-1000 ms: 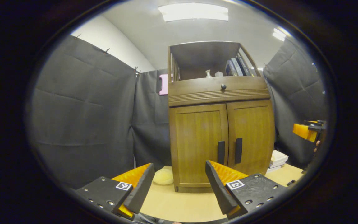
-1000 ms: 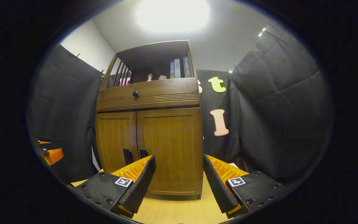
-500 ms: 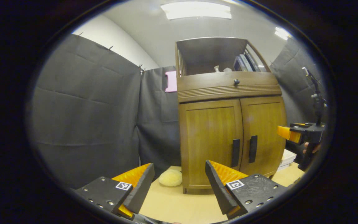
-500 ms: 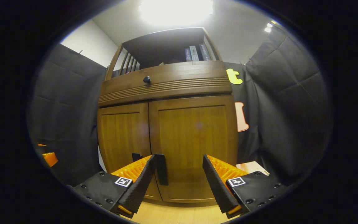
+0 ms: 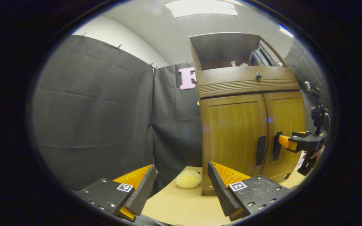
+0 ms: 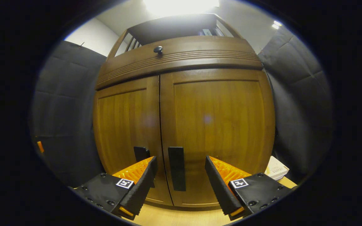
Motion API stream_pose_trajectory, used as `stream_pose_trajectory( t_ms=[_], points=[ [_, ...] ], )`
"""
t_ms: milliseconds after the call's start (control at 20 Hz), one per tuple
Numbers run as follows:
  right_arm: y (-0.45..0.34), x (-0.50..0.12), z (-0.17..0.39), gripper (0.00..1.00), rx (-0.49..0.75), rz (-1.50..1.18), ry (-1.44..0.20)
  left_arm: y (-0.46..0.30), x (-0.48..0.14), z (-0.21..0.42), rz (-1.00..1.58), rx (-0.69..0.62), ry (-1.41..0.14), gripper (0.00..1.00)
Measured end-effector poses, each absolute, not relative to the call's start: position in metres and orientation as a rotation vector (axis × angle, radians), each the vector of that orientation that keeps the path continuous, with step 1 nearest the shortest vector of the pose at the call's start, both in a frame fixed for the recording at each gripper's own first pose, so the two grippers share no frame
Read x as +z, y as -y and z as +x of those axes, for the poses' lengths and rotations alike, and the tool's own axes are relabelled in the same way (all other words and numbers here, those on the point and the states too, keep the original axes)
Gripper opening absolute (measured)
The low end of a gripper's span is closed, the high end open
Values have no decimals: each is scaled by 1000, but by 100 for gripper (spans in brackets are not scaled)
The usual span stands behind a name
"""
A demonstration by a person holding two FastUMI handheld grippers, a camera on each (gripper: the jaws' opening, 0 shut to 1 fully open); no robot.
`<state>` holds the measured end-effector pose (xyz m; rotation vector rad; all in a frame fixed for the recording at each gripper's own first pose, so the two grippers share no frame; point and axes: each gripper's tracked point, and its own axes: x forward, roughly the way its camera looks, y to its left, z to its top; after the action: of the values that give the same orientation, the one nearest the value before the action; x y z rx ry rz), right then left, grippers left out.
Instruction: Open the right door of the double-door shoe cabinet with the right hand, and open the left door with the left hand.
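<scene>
The shoe cabinet [image 6: 184,119] stands on the pale wooden table [image 5: 181,205] with both lower doors shut, the seam between them running straight down the middle in the right gripper view. The right door [image 6: 218,131] and the left door [image 6: 124,125] each carry a dark vertical handle close to that seam: the right handle [image 6: 177,168] sits at about 6 o'clock in the right gripper view, between the spread fingers of the right gripper [image 6: 179,179], while the left handle [image 6: 141,153] is partly hidden behind one finger. That gripper is released, its jaws wide apart and pressing on nothing, though its tips are close to the door face. In the left gripper view the same gripper shows at about 3 o'clock, held up near the right handle, with a hand [image 5: 314,153] behind it. The left gripper [image 5: 181,185] hangs well back from the cabinet, also released and holding nothing, with the cabinet at about 2 o'clock. Above the doors is a drawer front with a small round knob [image 6: 158,49], and above that an open shelf holding a few upright books [image 5: 261,58] and small pale objects I cannot make out. A fluffy yellowish ball [image 5: 188,179] lies on the table just beside the cabinet's left foot, and a stack of white boxes [image 6: 276,168] sits by its right side.
</scene>
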<state>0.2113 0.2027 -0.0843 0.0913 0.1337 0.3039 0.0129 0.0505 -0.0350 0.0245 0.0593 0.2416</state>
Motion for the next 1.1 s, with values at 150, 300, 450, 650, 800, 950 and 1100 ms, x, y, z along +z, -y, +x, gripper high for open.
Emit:
stream_pose_trajectory(
  t_ms=[150,300,450,650,800,950,1100],
  points=[
    [-213,-100,229,92,294,81,-168,-55,-49,14,23,253,-73,94],
    [-218,-115,242,80,279,82,-206,-56,-52,16,21,253,-87,95],
    [-224,-126,251,68,281,75,-244,-55,-53,21,24,248,-100,95],
    [-229,-133,257,40,265,52,-256,-57,-55,28,19,237,-115,95],
    [-229,-136,261,23,280,18,-256,-57,-54,34,18,224,-116,95],
    [-227,-136,254,9,286,46,-278,-58,-52,34,19,210,-103,94],
    [-225,-129,246,10,305,57,-276,-62,-44,33,24,197,-90,94]
  ],
)
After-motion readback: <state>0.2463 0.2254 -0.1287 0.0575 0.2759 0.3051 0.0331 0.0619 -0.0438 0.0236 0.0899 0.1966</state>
